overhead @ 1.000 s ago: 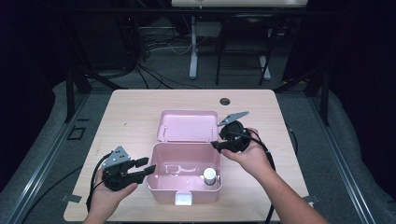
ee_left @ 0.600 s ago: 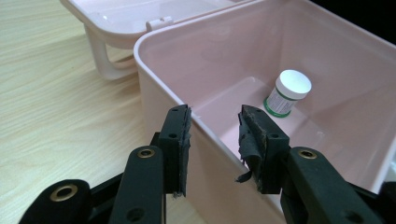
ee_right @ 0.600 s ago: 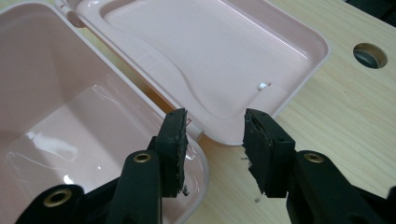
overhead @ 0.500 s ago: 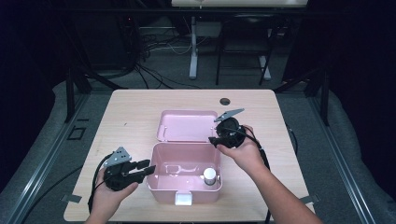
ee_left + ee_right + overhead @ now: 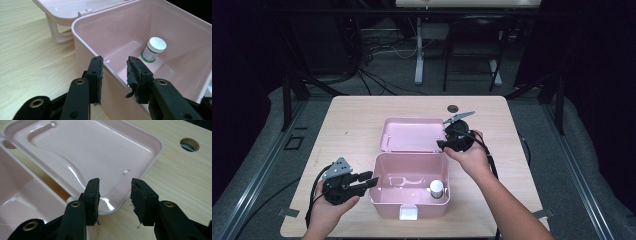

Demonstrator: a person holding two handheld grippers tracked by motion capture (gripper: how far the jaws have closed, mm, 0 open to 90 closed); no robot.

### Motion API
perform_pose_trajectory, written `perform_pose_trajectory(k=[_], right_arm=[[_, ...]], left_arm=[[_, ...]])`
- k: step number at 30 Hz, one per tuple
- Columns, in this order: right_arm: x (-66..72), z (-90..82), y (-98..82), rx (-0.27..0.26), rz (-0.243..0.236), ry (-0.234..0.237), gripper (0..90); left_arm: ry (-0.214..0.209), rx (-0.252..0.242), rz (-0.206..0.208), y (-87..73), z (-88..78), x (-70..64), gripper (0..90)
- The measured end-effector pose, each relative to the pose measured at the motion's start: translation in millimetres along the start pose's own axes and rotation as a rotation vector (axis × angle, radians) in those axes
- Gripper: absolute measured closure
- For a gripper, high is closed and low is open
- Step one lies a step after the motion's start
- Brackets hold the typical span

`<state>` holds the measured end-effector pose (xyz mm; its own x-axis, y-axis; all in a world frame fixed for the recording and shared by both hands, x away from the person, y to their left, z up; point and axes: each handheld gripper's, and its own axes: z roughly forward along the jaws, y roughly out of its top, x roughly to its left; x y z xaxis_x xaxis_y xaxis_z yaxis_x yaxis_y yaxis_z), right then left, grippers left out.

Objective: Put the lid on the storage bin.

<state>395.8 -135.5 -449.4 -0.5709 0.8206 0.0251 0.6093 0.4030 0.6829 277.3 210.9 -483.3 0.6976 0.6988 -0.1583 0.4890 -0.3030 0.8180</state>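
Since a second ago my right gripper (image 5: 443,144) has slid to the open lid (image 5: 412,134), both sets of jaws narrowing. Nearest, my left gripper (image 5: 114,75) straddles the pink box (image 5: 409,172)'s side wall, pads (image 5: 96,75) apart, not pressing. Farther off, the right one frames the lid's corner, jaws spread. I'd judge it light, glossy, slippery plastic; pinch that rim to swing it shut.

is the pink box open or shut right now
Open. The lid lies flat on the table behind the pink box, inner side up, and a small white-capped jar stands inside the uncovered box.
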Motion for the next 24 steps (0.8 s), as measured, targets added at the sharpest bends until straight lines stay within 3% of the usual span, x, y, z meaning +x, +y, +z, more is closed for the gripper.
perform_pose_trajectory(k=[9,24], right_arm=[[-10.3,12.3,6.3,-0.011,0.073,-0.032,63.4],[-21.4,35.4,11.2,-0.017,0.155,-0.089,66.7]], left_arm=[[-0.001,0.005,0.010,-0.6,0.0,1.0,65.3],[-0.006,0.000,0.016,-1.1,-0.7,1.4,66.8]])
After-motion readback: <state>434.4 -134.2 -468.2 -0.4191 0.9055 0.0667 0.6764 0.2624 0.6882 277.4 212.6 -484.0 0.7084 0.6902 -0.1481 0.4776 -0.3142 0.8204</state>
